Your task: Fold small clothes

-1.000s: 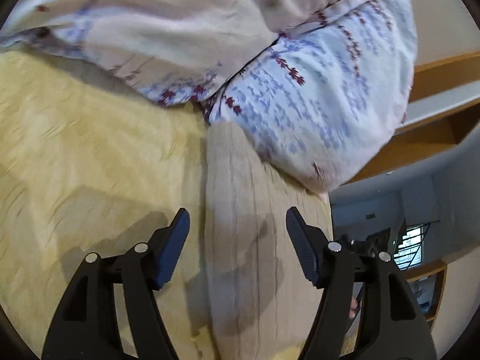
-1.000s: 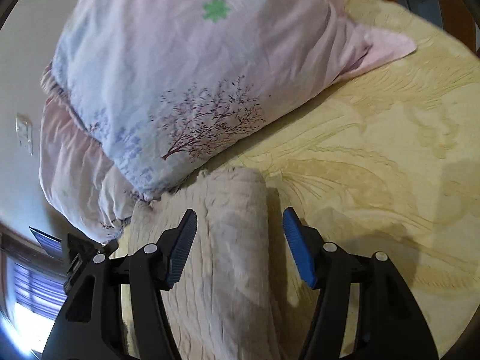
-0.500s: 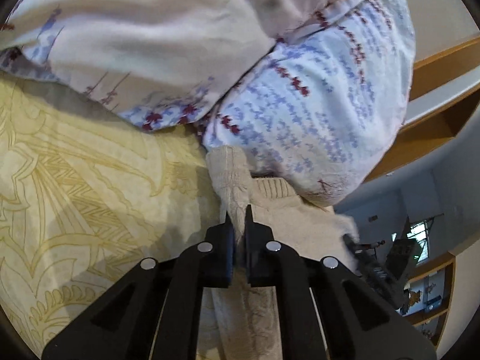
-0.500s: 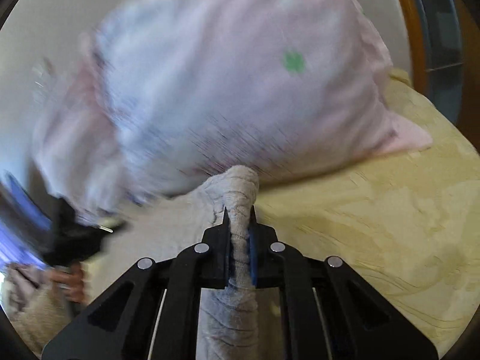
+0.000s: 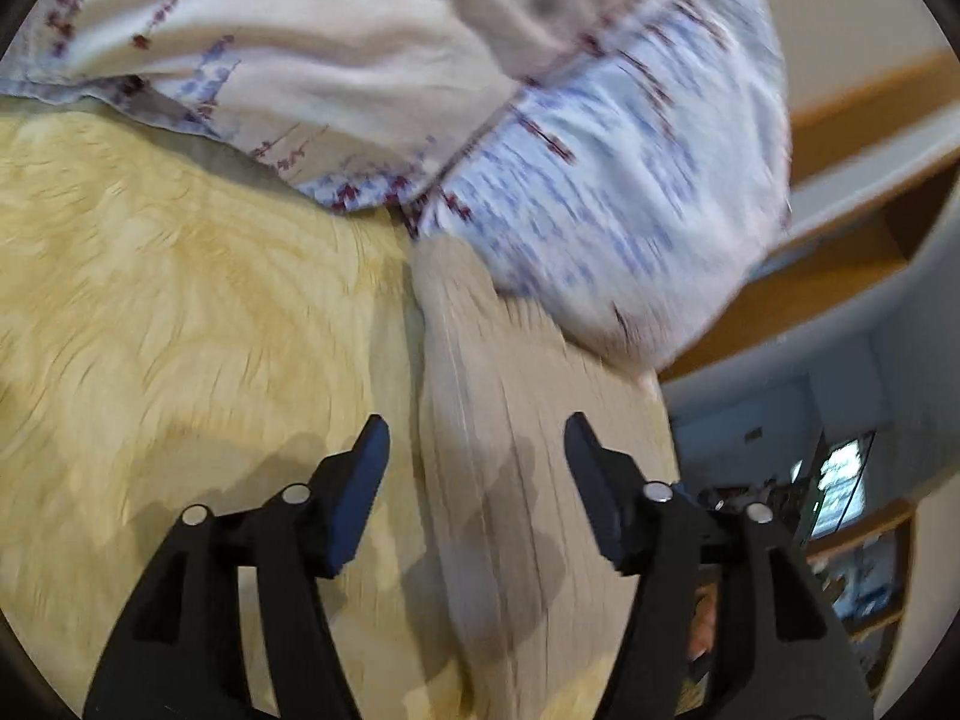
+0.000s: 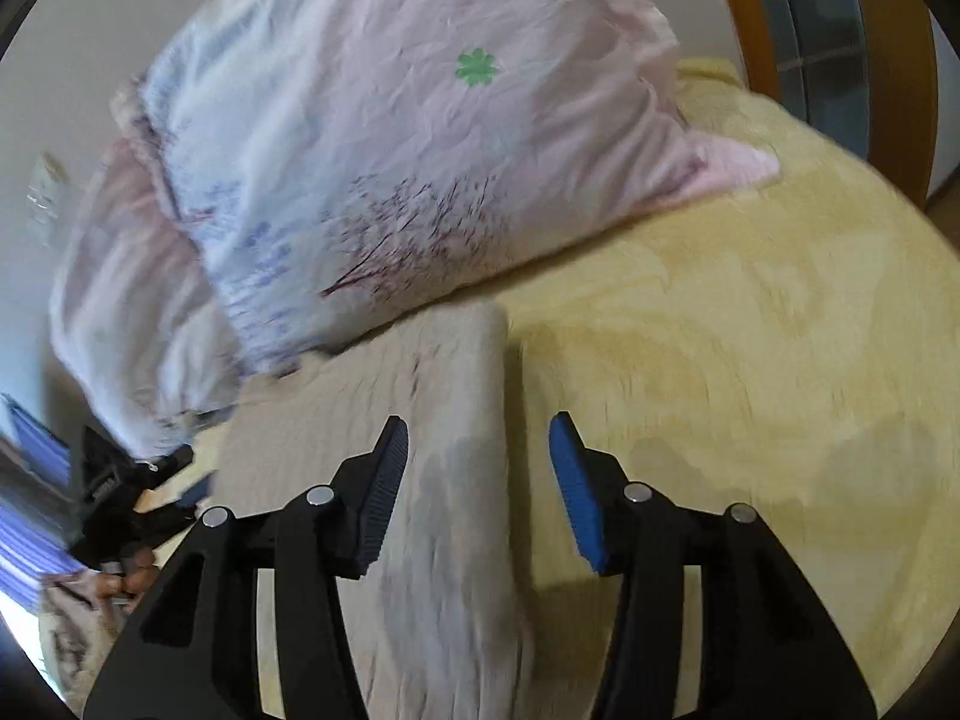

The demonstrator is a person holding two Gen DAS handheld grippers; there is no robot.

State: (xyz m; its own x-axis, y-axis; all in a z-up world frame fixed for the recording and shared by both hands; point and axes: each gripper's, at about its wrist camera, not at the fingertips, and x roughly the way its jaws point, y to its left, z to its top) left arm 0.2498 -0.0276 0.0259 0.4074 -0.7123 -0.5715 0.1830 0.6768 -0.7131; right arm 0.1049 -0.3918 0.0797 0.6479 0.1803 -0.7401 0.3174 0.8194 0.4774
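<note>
A beige knit garment (image 5: 528,420) lies flat on the yellow bedspread (image 5: 180,312), its far end against the pillows. My left gripper (image 5: 474,462) is open and empty, its fingers either side of the garment's left edge, just above it. In the right wrist view the same garment (image 6: 444,420) lies below my right gripper (image 6: 480,462), which is open and empty over the garment's right edge. The left gripper (image 6: 132,492) also shows at the far left of that view.
Two pink and blue patterned pillows (image 6: 390,168) lie behind the garment; they also show in the left wrist view (image 5: 600,180). A wooden bed frame (image 6: 900,60) stands at the right. Wooden shelves (image 5: 852,252) and a room lie beyond the bed's edge.
Half a second ago both grippers were shut on the garment's edges. Both have opened and let it go, and it lies flat on the bedspread again.
</note>
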